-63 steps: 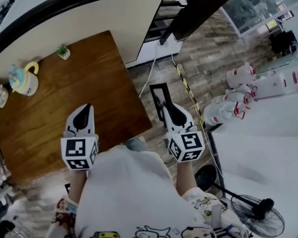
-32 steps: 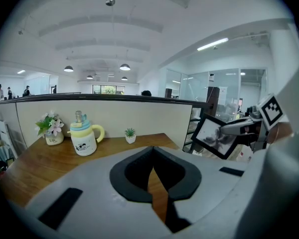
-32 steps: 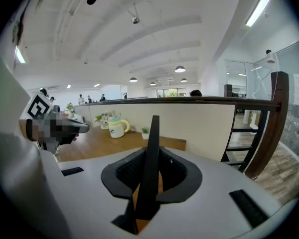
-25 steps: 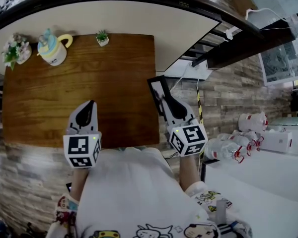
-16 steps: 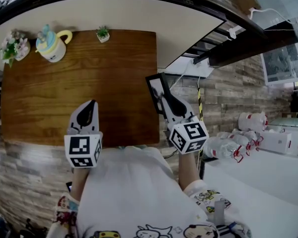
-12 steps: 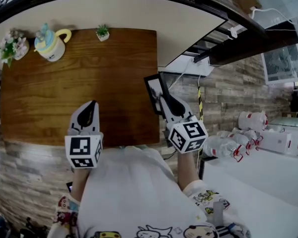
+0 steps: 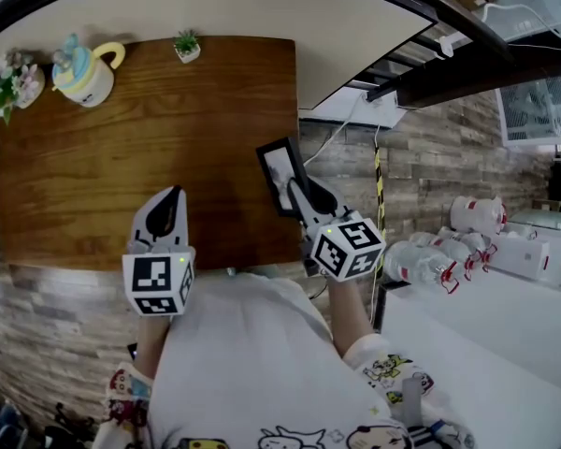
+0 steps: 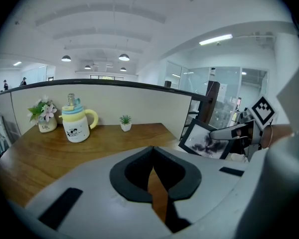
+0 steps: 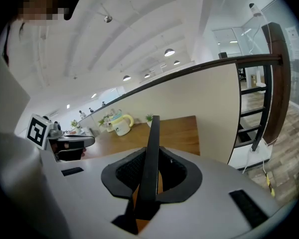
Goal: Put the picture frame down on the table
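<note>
Gripping frame (image 7: 277, 168) edge-on in right tongs (image 7: 297, 193), held above desk (image 7: 122, 157) right edge, likely for laying flat; left tongs (image 7: 172, 196) closed, empty, over desk's near edge.

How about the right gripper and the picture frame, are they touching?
Touching. The right gripper view shows the picture frame's black edge pinched between the right gripper's two jaw pads, with no gap on either side.
</note>
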Motion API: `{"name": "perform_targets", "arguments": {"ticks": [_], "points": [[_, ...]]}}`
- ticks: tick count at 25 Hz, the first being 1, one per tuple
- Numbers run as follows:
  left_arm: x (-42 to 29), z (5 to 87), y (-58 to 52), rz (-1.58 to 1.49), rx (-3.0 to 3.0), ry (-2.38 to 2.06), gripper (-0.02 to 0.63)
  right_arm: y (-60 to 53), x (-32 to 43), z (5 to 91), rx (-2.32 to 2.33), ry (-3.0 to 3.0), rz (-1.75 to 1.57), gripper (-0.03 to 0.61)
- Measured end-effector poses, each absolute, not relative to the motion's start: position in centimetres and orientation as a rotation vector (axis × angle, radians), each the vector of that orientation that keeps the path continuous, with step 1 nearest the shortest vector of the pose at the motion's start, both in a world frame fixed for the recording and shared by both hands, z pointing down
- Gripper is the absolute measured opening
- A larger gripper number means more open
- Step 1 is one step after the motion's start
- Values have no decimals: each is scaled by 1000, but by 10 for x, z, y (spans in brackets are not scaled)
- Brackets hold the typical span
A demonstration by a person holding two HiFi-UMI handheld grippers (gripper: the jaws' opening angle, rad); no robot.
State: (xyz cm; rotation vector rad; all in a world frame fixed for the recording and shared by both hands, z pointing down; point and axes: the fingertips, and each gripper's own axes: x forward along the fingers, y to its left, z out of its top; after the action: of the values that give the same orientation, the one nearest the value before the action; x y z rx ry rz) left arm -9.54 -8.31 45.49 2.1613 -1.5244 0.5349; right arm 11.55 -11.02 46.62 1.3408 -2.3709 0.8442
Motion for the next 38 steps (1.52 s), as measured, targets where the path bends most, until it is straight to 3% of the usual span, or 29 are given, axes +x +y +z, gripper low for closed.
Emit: {"name": "perform_targets", "arguments": {"ticks": [38], "points": [[-82,503,-71,581,2161,-1396,3,-77,80,552,1232,-2259,1268,58]]}}
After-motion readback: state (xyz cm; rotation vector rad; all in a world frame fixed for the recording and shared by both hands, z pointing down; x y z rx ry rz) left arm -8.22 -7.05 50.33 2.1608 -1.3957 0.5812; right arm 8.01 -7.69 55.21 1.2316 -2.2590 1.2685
